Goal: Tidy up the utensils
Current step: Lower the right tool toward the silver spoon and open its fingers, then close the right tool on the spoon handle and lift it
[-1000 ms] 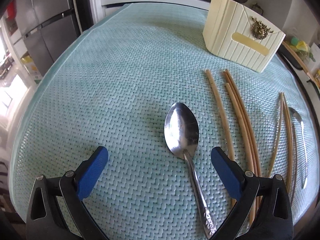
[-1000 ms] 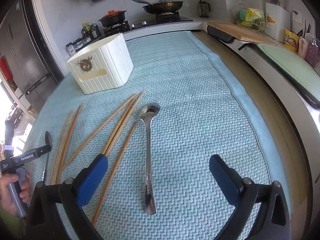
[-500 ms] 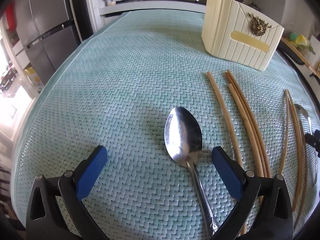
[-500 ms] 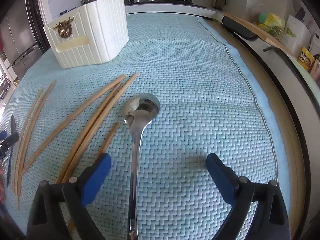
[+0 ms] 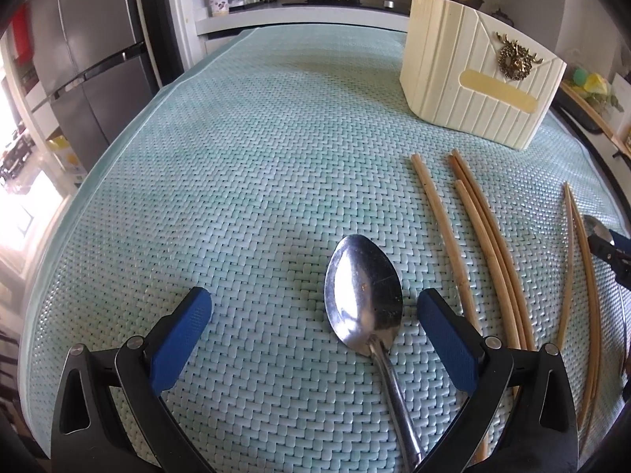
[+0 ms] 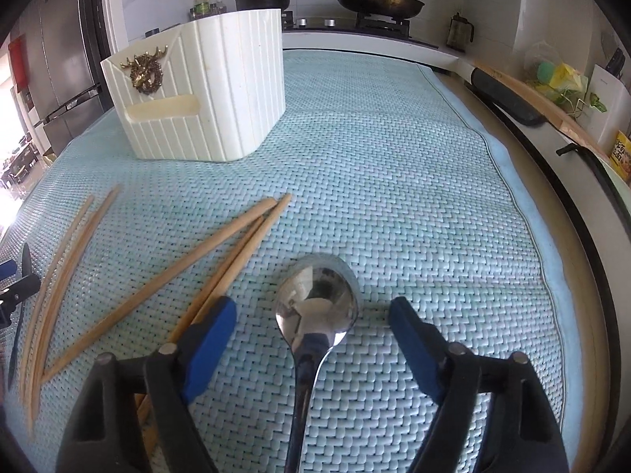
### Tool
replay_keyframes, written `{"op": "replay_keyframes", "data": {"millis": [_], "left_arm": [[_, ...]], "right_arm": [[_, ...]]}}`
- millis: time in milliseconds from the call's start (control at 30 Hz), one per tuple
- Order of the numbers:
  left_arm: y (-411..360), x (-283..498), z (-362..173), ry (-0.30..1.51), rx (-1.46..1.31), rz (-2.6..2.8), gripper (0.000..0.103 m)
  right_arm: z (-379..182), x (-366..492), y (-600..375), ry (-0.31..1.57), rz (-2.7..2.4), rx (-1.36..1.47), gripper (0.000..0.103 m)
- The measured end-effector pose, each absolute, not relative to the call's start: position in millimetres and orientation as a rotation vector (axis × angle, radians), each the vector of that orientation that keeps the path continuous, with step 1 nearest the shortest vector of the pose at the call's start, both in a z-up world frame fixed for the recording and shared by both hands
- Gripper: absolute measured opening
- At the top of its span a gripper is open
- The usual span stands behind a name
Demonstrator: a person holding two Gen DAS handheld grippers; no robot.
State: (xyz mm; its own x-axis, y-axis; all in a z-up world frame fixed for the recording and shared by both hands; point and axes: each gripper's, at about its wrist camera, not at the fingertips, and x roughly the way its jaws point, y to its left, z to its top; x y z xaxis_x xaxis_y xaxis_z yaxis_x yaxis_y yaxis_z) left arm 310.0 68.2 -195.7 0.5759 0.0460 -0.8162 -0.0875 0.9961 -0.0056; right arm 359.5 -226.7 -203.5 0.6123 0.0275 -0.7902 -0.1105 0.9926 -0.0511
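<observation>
As it lies flat, shiny steel spoon (image 6: 316,309), oval bowl up

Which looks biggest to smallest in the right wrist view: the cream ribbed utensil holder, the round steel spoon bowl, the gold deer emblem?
1. Cream ribbed utensil holder
2. Round steel spoon bowl, enlarged by nearness to the camera
3. Gold deer emblem

woven mat (image 5: 236,181) pale teal, coarse basket-weave texture, matt; oval spoon (image 5: 363,295) polished metal, mirror-glossy, embossed handle; round spoon (image 6: 315,307) same shiny steel, reflective bowl; chopsticks (image 6: 189,264) bare light wood, smooth, matt; holder (image 6: 221,90) cream plastic, ribbed, slight sheen, brassy metal emblem (image 6: 144,71); finger pads (image 5: 179,335) blue, finely textured, rubbery-looking, on black matt plastic arms
</observation>
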Motion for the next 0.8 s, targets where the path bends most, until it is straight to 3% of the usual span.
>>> {"op": "replay_keyframes", "data": {"millis": [100,167,200,267,333,367,800], "left_arm": [[68.1,317.0,-195.0,0.962,-0.038,0.061,0.103],[66.0,319.3,-195.1,0.966,-0.027,0.043,0.102],[64.7,319.9,-194.4,0.96,-0.021,0.03,0.097],[56.9,317.8,-190.4,0.936,0.001,-0.002,0.076],[52.8,320.1,-187.1,0.933,0.014,-0.031,0.045],[51.4,321.5,-185.4,0.93,0.022,-0.039,0.037],[63.7,301.1,-142.6,0.789,-0.036,-0.13,0.036]], "right_arm": [[-201.2,359.8,-225.9,0.922,0.091,-0.098,0.059],[-199.5,361.3,-224.7,0.931,0.095,-0.101,0.047],[-198.9,365.8,-226.1,0.936,0.092,-0.103,0.042],[-197.5,366.2,-225.8,0.953,0.099,-0.099,0.042],[-196.5,367.2,-226.8,0.964,0.106,-0.092,0.042],[-195.7,367.2,-227.1,0.969,0.113,-0.083,0.042],[-140.9,334.5,-223.0,0.847,0.205,-0.011,0.042]]}}
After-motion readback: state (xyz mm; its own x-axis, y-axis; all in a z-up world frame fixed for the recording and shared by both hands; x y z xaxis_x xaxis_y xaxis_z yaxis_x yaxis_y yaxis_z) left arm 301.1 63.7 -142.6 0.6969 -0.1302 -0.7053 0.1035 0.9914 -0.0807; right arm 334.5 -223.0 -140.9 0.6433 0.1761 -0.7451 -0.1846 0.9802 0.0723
